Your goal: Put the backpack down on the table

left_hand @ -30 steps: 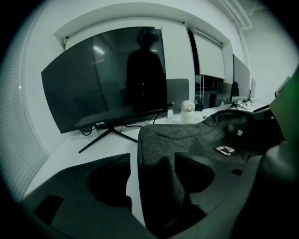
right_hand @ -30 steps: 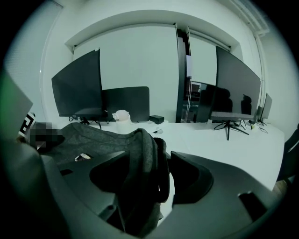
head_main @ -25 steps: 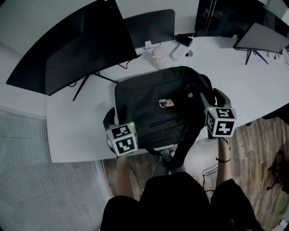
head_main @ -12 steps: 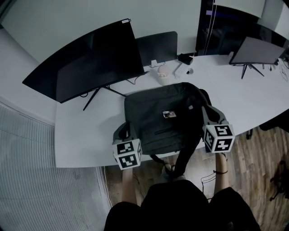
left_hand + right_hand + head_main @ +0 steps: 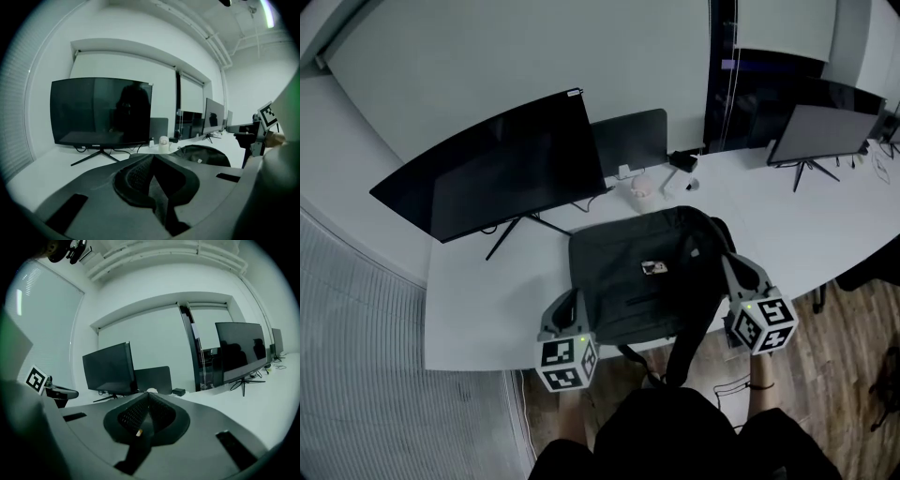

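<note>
The black backpack point(image 5: 647, 272) lies flat on the white table point(image 5: 487, 300), with a small tag on its front. One strap point(image 5: 682, 349) hangs over the table's near edge. My left gripper point(image 5: 565, 302) hovers at the bag's near left corner, apart from it, jaws shut on nothing. My right gripper point(image 5: 733, 264) is beside the bag's right edge, also shut and empty. The left gripper view shows the closed left gripper point(image 5: 152, 161) with the backpack point(image 5: 206, 154) beyond it. In the right gripper view the right gripper point(image 5: 147, 399) is closed too.
A large curved monitor point(image 5: 502, 164) stands at the table's back left, with a dark panel point(image 5: 628, 141) beside it. A small white object point(image 5: 639, 187) and a black box point(image 5: 682, 159) sit behind the bag. Another monitor point(image 5: 820, 131) stands far right. Wood floor lies below the table's edge.
Both grippers have drawn back from the backpack's sides toward the table's near edge. The backpack has stayed where it lies. The head view has pulled back and shows more of the room.
</note>
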{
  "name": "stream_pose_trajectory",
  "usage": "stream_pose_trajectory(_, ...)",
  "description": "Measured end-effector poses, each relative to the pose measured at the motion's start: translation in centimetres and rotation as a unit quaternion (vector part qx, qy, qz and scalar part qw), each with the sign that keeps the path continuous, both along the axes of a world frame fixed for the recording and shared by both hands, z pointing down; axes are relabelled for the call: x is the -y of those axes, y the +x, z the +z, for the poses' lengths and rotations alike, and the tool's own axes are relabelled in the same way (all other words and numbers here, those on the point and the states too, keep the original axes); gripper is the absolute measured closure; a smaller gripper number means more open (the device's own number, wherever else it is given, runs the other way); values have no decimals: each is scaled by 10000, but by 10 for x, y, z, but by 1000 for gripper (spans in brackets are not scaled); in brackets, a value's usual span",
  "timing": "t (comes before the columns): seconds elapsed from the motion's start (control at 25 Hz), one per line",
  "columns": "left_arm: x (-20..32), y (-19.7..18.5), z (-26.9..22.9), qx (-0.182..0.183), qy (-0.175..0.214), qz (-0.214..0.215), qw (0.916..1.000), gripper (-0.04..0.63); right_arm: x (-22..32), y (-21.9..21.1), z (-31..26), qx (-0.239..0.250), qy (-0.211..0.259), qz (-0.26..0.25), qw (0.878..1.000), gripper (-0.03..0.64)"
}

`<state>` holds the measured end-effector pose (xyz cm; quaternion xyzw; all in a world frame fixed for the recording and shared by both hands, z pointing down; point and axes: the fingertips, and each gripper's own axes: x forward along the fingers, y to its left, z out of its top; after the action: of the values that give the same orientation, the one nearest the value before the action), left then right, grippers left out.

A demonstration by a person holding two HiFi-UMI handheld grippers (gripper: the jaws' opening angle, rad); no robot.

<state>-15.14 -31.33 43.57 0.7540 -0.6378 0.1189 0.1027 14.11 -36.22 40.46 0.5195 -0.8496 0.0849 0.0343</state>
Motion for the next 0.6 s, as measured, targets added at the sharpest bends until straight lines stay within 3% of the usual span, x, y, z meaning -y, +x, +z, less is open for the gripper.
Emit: stream_pose_trajectory(0.6, -22, -13, -52, -332, 836, 128, 9959, 580, -28, 8, -55, 469, 720, -62, 9963, 603)
